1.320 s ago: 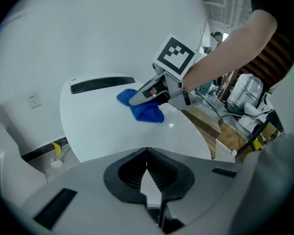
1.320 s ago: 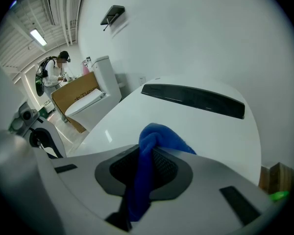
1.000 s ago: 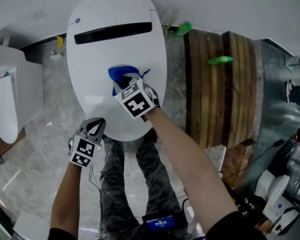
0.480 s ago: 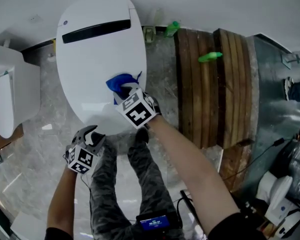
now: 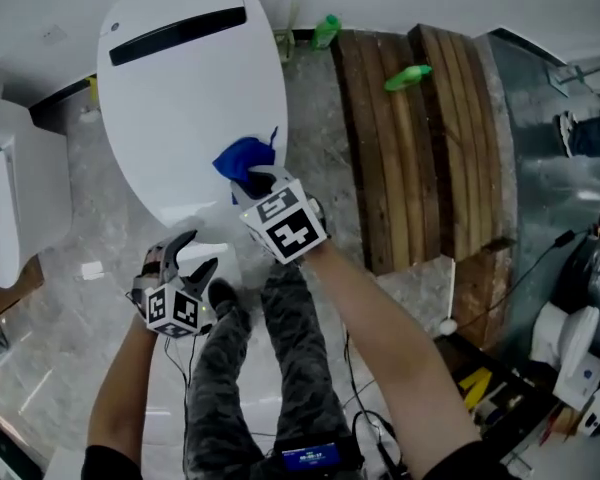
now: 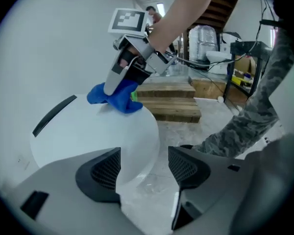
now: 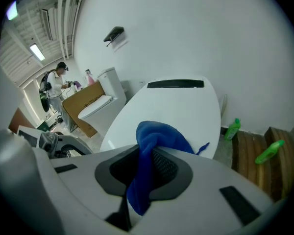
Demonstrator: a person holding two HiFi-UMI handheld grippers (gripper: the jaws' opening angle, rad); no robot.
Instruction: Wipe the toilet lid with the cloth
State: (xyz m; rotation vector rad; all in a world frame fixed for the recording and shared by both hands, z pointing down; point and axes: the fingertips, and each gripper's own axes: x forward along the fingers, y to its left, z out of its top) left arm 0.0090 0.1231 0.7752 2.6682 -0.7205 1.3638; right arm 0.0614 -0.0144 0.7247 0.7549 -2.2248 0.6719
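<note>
The white toilet lid [image 5: 180, 98] lies closed below me. A blue cloth [image 5: 242, 160] rests bunched on its near right edge. My right gripper [image 5: 257, 180] is shut on the blue cloth, which hangs between its pads [image 7: 152, 155] in the right gripper view. My left gripper [image 5: 187, 256] hovers off the lid's front rim. Its jaws have just been opening and stand apart with nothing between them [image 6: 143, 168]; only lid [image 6: 88, 131] and floor show through the gap. The left gripper view also catches the cloth [image 6: 118, 96] under the right gripper [image 6: 122, 82].
A wooden pallet [image 5: 420, 138] lies right of the toilet, with a green bottle [image 5: 408, 75] on it and another [image 5: 325, 30] by the wall. A second toilet [image 5: 5, 208] stands at the left. My legs [image 5: 280, 358] and cables are below.
The right gripper has dragged the cloth from the lid's middle to its near right edge. The left gripper has opened, rolled and drifted back off the lid's front rim.
</note>
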